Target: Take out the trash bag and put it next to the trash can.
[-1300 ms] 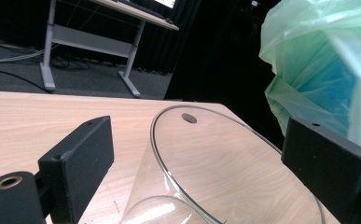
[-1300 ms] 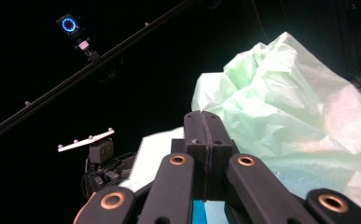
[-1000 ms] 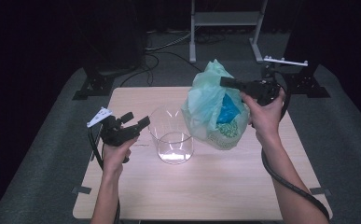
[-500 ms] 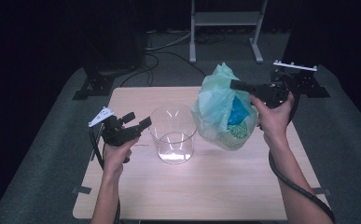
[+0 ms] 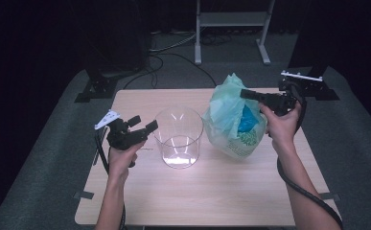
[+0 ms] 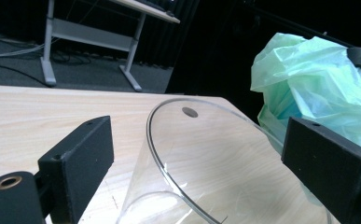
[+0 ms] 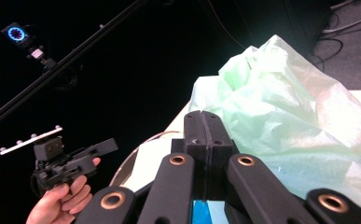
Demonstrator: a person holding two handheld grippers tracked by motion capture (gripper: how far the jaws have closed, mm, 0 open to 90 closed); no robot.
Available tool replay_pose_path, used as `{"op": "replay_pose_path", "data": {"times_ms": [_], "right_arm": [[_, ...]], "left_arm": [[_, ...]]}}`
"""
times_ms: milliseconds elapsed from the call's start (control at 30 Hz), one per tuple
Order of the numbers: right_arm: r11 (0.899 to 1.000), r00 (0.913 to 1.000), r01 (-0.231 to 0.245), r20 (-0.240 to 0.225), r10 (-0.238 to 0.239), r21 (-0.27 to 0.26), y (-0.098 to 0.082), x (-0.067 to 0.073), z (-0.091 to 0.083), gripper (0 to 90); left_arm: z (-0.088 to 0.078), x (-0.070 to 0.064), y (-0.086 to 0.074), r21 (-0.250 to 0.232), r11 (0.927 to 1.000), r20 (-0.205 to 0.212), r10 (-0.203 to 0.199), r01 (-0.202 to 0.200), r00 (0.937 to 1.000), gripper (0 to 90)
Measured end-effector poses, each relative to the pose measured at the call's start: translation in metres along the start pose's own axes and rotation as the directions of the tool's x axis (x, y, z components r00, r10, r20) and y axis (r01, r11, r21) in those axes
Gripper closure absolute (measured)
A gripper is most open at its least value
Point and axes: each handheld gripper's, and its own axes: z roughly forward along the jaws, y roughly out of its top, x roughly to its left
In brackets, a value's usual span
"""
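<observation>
A pale wooden table (image 5: pixel 212 191) stands on grey carpeted floor (image 5: pixel 44 158). Beyond it, a white metal frame stand (image 5: pixel 231 19) rises against the dark background, with black cables (image 5: pixel 173 50) trailing across the floor nearby.

Your bag (image 5: pixel 233 122) hides most of a blue item (image 5: pixel 247 122) inside; what it is cannot be told. The print low on the bag is too small to read. In the left gripper view the cylinder (image 6: pixel 206 163) is cut off at the bottom edge, base unseen.
</observation>
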Motion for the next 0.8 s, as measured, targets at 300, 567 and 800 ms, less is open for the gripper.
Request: {"op": "replay_pose_path", "data": {"times_ms": [300, 567, 800], "right_arm": [[0.999, 0.9984, -0.031, 0.047, 0.030, 0.028, -0.012, -0.019, 0.013, 90.0], [0.998, 0.9967, -0.046, 0.069, 0.043, 0.045, -0.021, -0.032, 0.028, 90.0], [0.995, 0.9940, -0.056, 0.098, 0.048, 0.079, -0.034, -0.044, 0.046, 90.0]], "left_arm": [[0.000, -0.003, 0.001, 0.004, 0.9999, 0.005, 0.012, -0.012, 0.9999, 8.0], [0.002, -0.001, -0.001, 0.009, 0.9999, 0.002, 0.007, -0.007, 1.0000, 8.0], [0.001, 0.001, -0.002, 0.011, 0.9999, 0.000, 0.000, 0.000, 1.0000, 8.0]]}}
